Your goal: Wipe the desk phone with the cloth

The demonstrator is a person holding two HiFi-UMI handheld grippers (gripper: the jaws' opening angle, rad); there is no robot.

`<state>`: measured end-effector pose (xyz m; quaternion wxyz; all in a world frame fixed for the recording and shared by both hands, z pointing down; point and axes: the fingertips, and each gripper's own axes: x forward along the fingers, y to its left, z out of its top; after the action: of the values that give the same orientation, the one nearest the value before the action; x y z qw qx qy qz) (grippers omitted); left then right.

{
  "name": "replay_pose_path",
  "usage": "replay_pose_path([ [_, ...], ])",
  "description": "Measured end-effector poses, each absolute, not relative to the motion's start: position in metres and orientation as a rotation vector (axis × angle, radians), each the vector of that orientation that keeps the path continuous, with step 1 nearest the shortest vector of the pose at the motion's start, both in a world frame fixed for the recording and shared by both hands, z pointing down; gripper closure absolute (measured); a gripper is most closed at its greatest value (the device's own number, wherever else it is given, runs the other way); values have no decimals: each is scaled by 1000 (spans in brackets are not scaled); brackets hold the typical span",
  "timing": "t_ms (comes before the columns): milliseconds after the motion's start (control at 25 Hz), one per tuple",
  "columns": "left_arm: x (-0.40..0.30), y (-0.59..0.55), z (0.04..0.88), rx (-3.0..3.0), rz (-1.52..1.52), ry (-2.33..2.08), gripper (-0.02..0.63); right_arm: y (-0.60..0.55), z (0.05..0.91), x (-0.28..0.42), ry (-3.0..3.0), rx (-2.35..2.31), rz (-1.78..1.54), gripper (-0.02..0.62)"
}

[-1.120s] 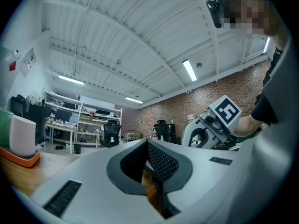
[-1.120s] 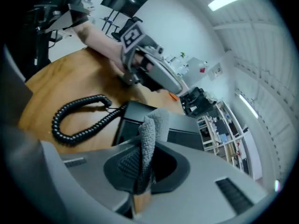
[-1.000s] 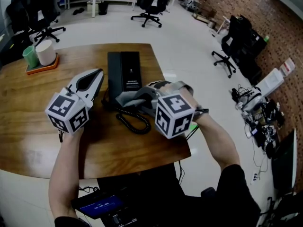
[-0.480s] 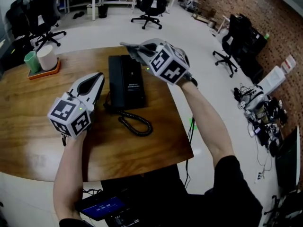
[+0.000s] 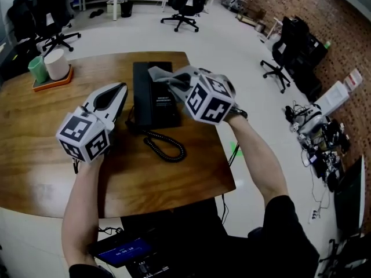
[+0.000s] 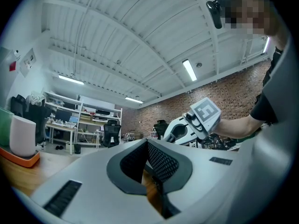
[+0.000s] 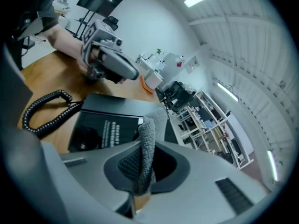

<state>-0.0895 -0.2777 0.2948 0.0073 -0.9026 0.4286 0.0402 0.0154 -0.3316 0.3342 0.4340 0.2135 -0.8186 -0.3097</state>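
Observation:
A black desk phone (image 5: 152, 95) lies on the wooden table (image 5: 40, 117), its coiled cord (image 5: 166, 147) trailing toward me. My right gripper (image 5: 174, 81) is shut on a grey cloth (image 5: 163, 76), held over the phone's far right part. In the right gripper view the cloth (image 7: 148, 141) stands pinched between the jaws above the phone (image 7: 105, 125); whether it touches the phone I cannot tell. My left gripper (image 5: 117, 91) rests just left of the phone, jaws shut on nothing, tips (image 6: 145, 142) pressed together.
An orange tray (image 5: 51, 81) with a green cup and a white cup sits at the table's far left. Office chairs (image 5: 184, 3) stand on the floor beyond. The table's right edge (image 5: 217, 143) runs beside my right arm.
My right gripper carried the cloth from the phone's near end up to its far end, then back toward me a little. The left gripper has stayed put.

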Motion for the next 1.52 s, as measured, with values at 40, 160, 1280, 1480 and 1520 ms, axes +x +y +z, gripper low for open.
replay_pose_path([
  [40,-90,-278,295,-2822,124,1340,615,-322,338,16,-2039,511,-775,569],
  [160,-89,-276,296,-2820,116,1335,615,-298,350,21,-2042,472,-770,569],
  [1280,-84,-274,297,-2850,94,1300,615,-374,272,33,-2249,851,-623,569],
  [1480,-84,-273,296,-2847,103,1305,615,-390,304,18,-2160,749,-578,569],
  [1520,-83,-273,295,-2847,99,1302,615,-384,308,18,-2145,725,-588,569],
])
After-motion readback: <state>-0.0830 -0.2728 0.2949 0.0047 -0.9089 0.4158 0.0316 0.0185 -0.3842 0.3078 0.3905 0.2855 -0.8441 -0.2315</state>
